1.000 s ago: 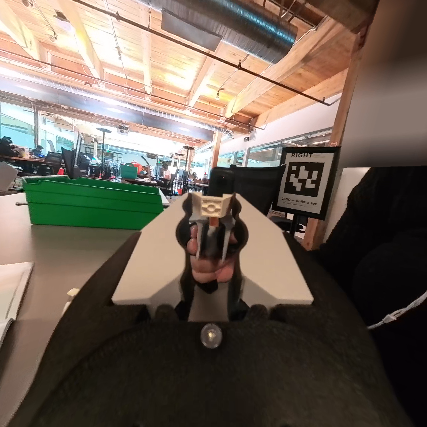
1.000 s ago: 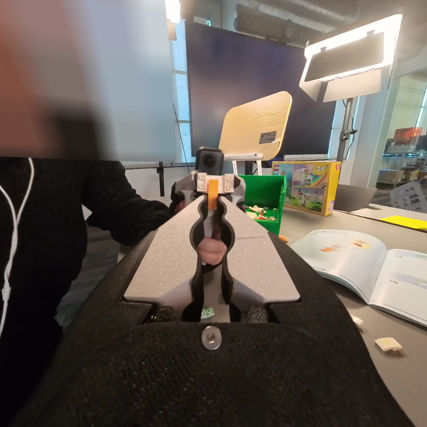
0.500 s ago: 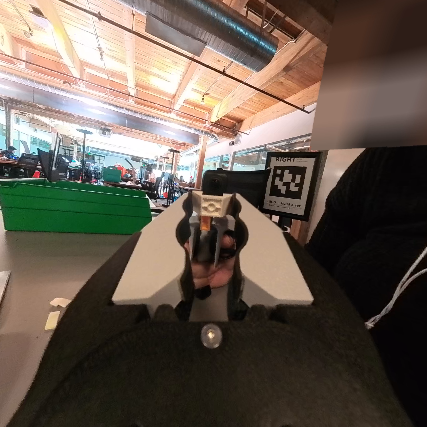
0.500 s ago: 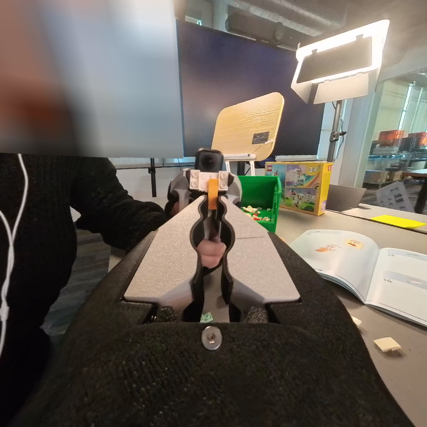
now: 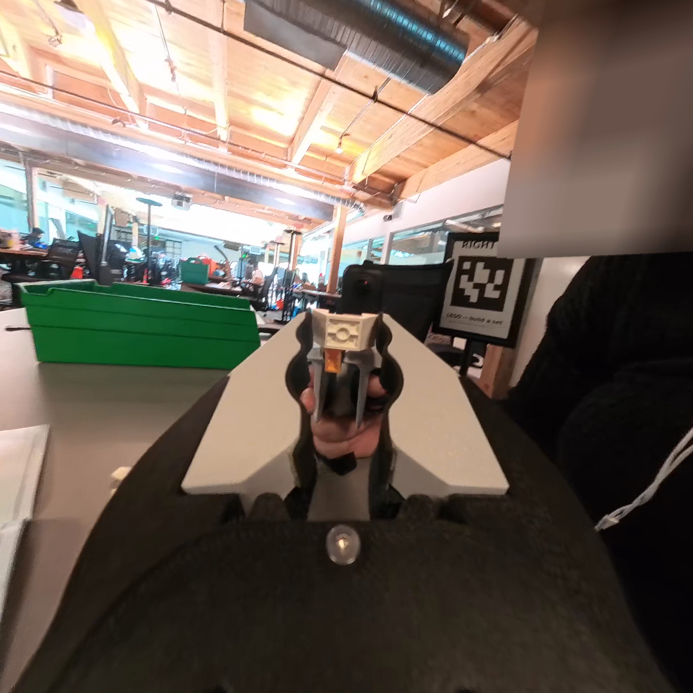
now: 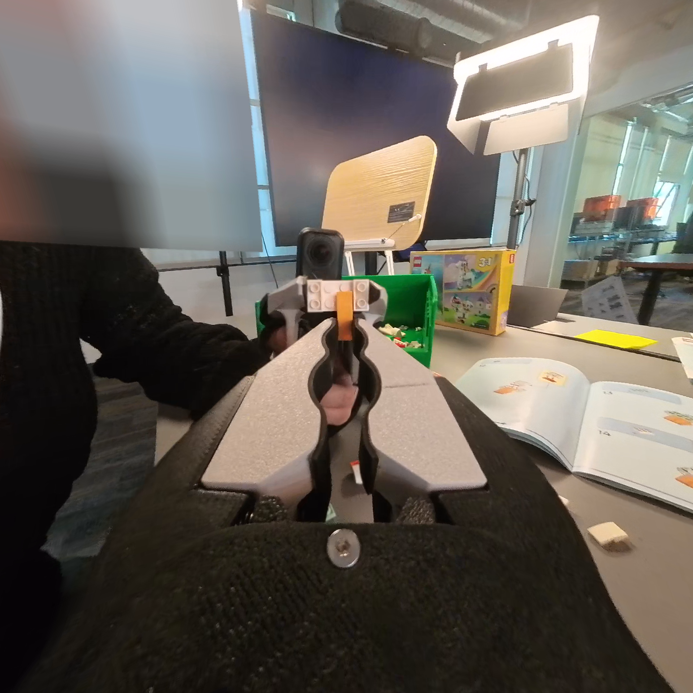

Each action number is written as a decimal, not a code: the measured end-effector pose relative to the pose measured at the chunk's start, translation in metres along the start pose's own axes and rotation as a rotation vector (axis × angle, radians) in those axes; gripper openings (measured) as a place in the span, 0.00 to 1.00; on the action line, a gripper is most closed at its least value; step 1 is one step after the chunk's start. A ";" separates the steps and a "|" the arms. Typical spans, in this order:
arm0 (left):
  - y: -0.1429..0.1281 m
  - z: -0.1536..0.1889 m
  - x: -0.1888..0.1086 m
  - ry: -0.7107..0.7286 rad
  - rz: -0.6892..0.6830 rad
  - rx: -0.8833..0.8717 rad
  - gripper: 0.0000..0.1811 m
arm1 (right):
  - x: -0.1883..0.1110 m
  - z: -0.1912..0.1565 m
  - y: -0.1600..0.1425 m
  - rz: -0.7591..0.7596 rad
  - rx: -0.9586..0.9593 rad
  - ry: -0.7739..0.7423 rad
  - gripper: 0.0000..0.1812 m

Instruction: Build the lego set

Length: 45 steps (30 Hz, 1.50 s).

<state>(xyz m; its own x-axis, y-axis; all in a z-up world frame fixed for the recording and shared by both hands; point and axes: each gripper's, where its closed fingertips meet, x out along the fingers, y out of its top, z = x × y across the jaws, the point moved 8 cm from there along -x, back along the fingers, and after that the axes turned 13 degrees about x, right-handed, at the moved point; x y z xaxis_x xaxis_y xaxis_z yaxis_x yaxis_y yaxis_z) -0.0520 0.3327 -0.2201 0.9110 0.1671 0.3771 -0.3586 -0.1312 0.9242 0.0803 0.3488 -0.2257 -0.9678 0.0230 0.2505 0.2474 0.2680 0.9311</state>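
Note:
My two grippers face each other in the air above the table. My left gripper (image 5: 343, 323) is shut on a white studded lego plate (image 5: 343, 334), gripped by its ends. My right gripper (image 6: 344, 330) is shut on a small orange piece (image 6: 344, 317) and holds it against the studded face of the white plate (image 6: 326, 300). In the left wrist view the orange piece (image 5: 333, 362) shows just under the plate, between the right gripper's thin fingers (image 5: 318, 386). Whether the orange piece is seated on the studs is hidden.
A green bin (image 6: 416, 296) with loose pieces, a lego box (image 6: 472, 292) and an open instruction booklet (image 6: 581, 423) lie on the grey table at the right. A loose tan piece (image 6: 607, 537) lies near. Stacked green trays (image 5: 142, 330) stand at the left. A person's black sleeve (image 6: 150, 337) is close. Less than 4 cm separates the two grippers' tips.
Both grippers keep their pieces pressed together. The pair has swung a little, so the background shifts sideways in both views. The orange piece now sits slightly right of the plate's middle.

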 end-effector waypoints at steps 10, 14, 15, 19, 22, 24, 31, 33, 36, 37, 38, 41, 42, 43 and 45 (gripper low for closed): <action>-0.001 -0.001 0.000 -0.011 -0.019 0.010 0.18 | 0.001 0.000 -0.001 -0.016 -0.012 -0.001 0.03; -0.001 0.002 0.001 -0.029 -0.003 -0.008 0.18 | 0.001 -0.001 -0.001 -0.018 -0.002 0.027 0.03; -0.001 0.002 0.001 -0.029 -0.003 -0.014 0.18 | 0.001 -0.001 -0.001 -0.018 -0.002 0.021 0.03; -0.001 0.001 0.001 -0.029 -0.006 -0.011 0.18 | 0.002 -0.001 -0.001 -0.016 -0.007 0.014 0.03; -0.001 0.002 0.002 -0.031 -0.007 -0.013 0.18 | 0.002 -0.001 -0.001 -0.019 -0.001 0.020 0.03; -0.002 0.001 0.002 -0.025 -0.013 -0.014 0.18 | 0.002 0.000 -0.001 -0.018 -0.003 0.006 0.03; -0.002 0.002 0.003 -0.027 -0.011 -0.017 0.18 | 0.002 -0.001 -0.001 -0.019 0.000 0.013 0.03; -0.002 0.001 0.003 -0.027 -0.007 -0.019 0.18 | 0.002 -0.001 -0.001 -0.015 -0.003 0.009 0.03; -0.002 0.000 0.003 -0.018 0.000 -0.031 0.18 | 0.002 0.000 0.000 0.001 -0.005 -0.002 0.03; -0.002 -0.001 0.002 -0.015 0.000 -0.034 0.18 | 0.001 0.000 0.000 0.009 -0.003 -0.002 0.03; -0.002 -0.001 0.002 -0.013 0.001 -0.035 0.18 | 0.001 0.000 0.001 0.017 -0.002 -0.001 0.03; -0.001 -0.001 0.002 -0.011 0.005 -0.037 0.18 | 0.001 0.001 0.001 0.020 0.008 0.005 0.03; -0.001 -0.001 0.002 -0.010 0.006 -0.037 0.18 | 0.001 0.001 0.001 0.020 0.010 0.008 0.03; -0.001 -0.001 0.002 -0.012 0.007 -0.040 0.18 | 0.001 0.001 0.001 0.020 0.015 0.011 0.03; -0.002 0.000 0.003 -0.013 0.012 -0.041 0.18 | 0.001 0.001 0.001 0.014 0.022 0.020 0.03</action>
<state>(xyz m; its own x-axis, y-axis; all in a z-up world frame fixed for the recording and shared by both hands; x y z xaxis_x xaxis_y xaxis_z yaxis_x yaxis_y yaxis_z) -0.0488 0.3337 -0.2204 0.9092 0.1527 0.3873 -0.3770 -0.0926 0.9216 0.0793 0.3496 -0.2250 -0.9630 0.0079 0.2692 0.2600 0.2885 0.9215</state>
